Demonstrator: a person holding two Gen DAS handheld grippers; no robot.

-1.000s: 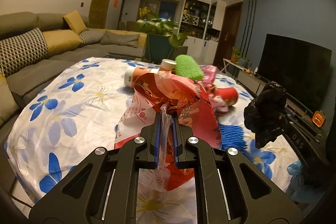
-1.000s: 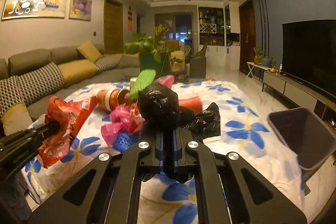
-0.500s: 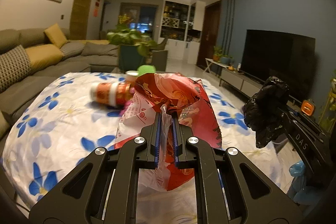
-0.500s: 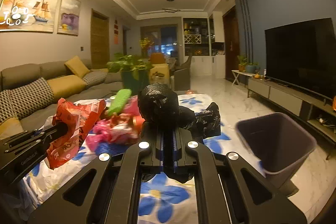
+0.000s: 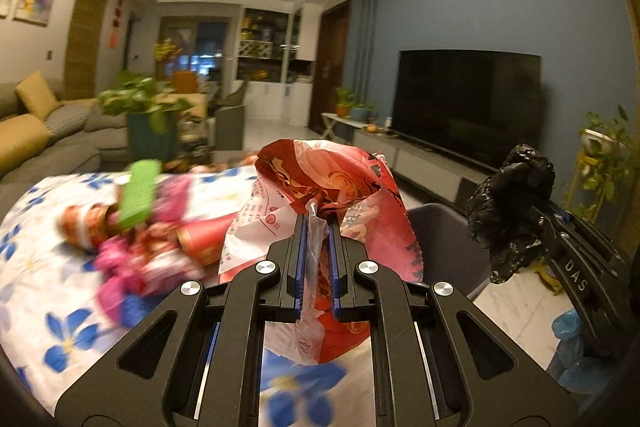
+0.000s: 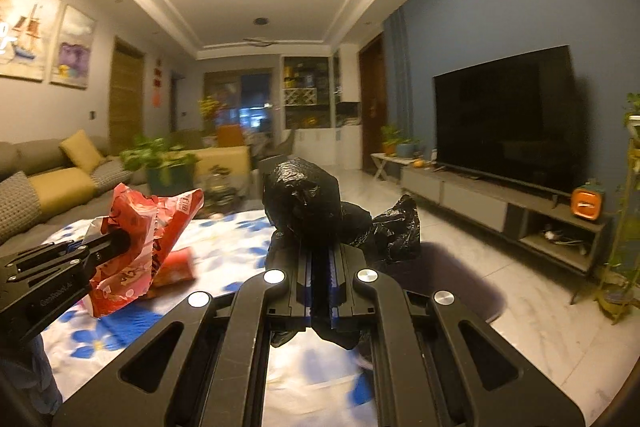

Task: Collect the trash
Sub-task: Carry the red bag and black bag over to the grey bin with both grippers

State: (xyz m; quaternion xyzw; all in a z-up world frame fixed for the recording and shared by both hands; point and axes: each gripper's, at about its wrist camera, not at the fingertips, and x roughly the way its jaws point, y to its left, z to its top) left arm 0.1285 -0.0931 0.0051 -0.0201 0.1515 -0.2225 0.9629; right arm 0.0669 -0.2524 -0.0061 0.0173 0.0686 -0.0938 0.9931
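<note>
Two hand-held grippers are both carrying trash above the floral-cloth counter (image 5: 48, 279). Left hand-held gripper (image 5: 317, 227) is pinching a red snack wrapper (image 5: 340, 187); right hand-held gripper (image 6: 320, 259) is clamping a crumpled black plastic bag (image 6: 304, 195). Dark bin (image 5: 444, 243) is sitting just beyond the wrapper.

A glossy, crinkled red plastic bag (image 5: 344, 195) is seen, and a shiny black plastic bag (image 6: 304, 199), wrinkled. The surface (image 5: 48, 267) is covered by smooth floral cloth. The left claw (image 5: 317, 259) is made of matt black plastic with bright metal screws.
</note>
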